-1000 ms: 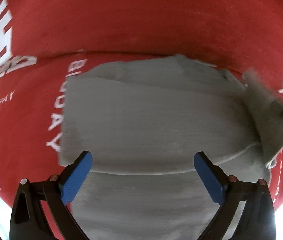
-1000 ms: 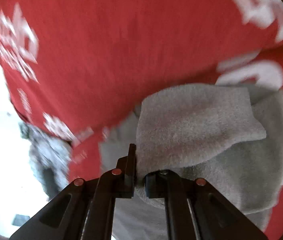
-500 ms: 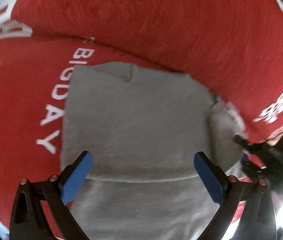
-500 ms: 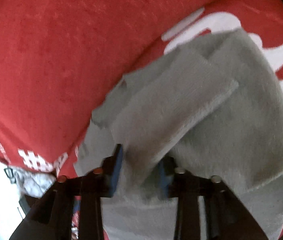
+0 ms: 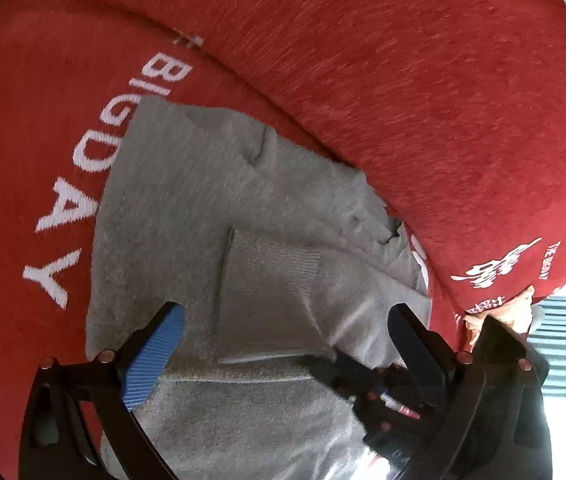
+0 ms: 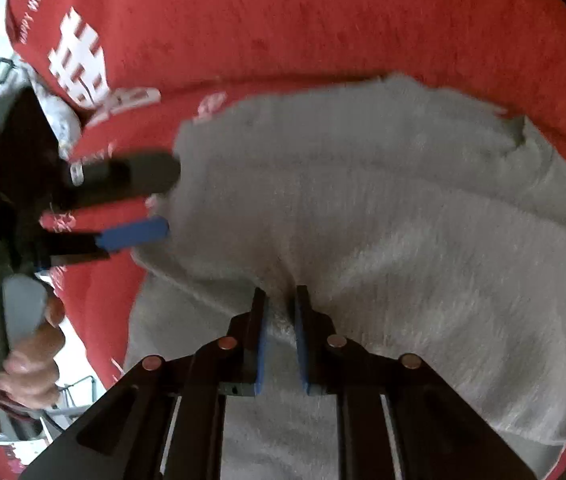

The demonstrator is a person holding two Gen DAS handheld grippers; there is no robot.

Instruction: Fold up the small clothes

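Left wrist view: my left gripper (image 5: pixel 283 340) stands wide open, blue pads apart, hovering low over the grey sweater (image 5: pixel 187 200); sweater lies flat on the red blanket (image 5: pixel 423 100) with white lettering; a ribbed cuff (image 5: pixel 271 264) is folded across the body; the right gripper (image 5: pixel 347 368) comes in from the right, its tips on the cloth.

Right wrist view: my right gripper (image 6: pixel 281 312) is nearly closed, a ridge of grey sweater (image 6: pixel 363 200) pinched between the pads; left gripper (image 6: pixel 147 200) visible at left edge of the garment, fingers spread; left hand (image 6: pixel 27 352) grips its handle.
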